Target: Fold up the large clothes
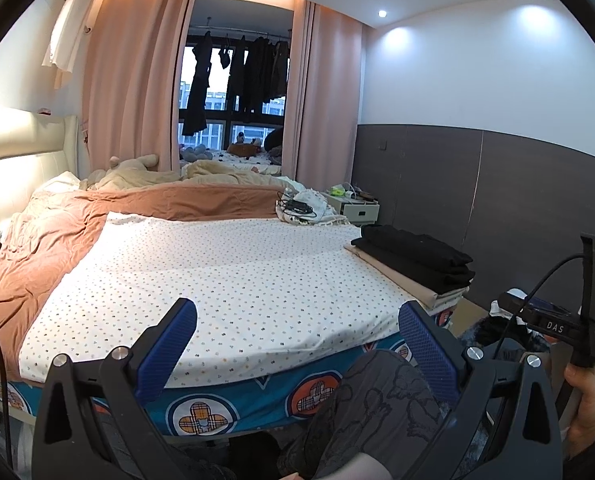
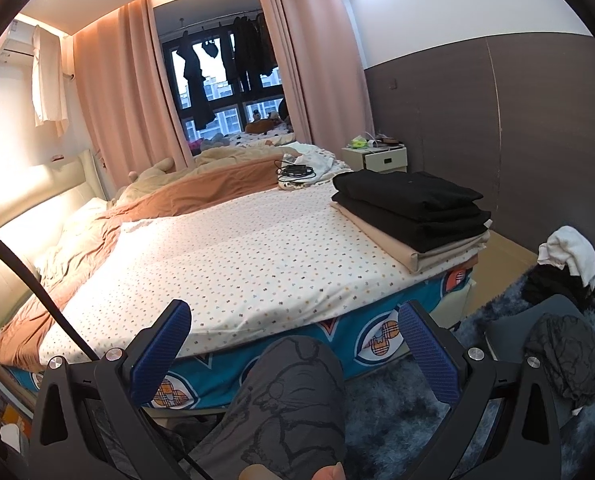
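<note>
Both tools idle, held off the foot edge of the bed [image 2: 233, 256]. Left gripper [image 1: 297, 320]: jaws wide, nothing between the blue pads. Right gripper [image 2: 293, 320]: likewise wide and empty. Folded stack [image 2: 413, 210], two black garments on a beige one, sits on the bed's near right corner. Unfolded heap of black and white clothes [image 2: 565, 268] lies on the rug, right of the bed.

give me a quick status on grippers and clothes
Left gripper open, empty; right gripper open, empty. Folded stack on bed corner; unfolded pile on floor. Dotted sheet bare.
</note>
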A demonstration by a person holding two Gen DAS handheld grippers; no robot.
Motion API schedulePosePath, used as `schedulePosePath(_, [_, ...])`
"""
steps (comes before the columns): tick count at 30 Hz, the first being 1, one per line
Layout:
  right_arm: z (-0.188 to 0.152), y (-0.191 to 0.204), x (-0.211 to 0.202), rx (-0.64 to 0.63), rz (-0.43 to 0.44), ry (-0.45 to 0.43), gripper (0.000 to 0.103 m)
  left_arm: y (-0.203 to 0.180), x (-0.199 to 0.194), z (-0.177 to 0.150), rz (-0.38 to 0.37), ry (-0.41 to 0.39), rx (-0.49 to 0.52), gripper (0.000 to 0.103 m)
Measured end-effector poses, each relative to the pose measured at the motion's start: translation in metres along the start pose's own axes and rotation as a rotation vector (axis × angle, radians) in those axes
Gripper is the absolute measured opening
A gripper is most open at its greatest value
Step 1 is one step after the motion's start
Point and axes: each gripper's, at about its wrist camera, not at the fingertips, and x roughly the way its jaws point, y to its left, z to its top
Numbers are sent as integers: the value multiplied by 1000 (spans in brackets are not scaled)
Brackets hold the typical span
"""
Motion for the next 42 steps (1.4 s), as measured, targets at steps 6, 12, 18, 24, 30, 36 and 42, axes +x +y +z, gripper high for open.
schedulePosePath(6, [-2,0,0,-4,2,1,103,0,-1,1,5,0,11,103])
schedulePosePath(12, [-2,0,1,-5,4,6,103,3,-3,2,11,-14,-4,103])
schedulePosePath(18, [-1,-3,2,-5,5,9,103,4,-4,2,6,-17,-3,103])
schedulePosePath(24, [-1,-3,2,-6,5,9,103,4,-4,2,10,-17,-1,103])
schedulePosePath(30, [-1,-4,2,-8,5,9,103,2,-4,2,19,-17,3,103])
schedulePosePath(36, [0,-6,2,-9,7,10,103,0,-5,2,19,-15,6,103])
schedulePosePath(42, [0,-10,2,-8,6,12,103,1,-4,2,13,-6,8,103])
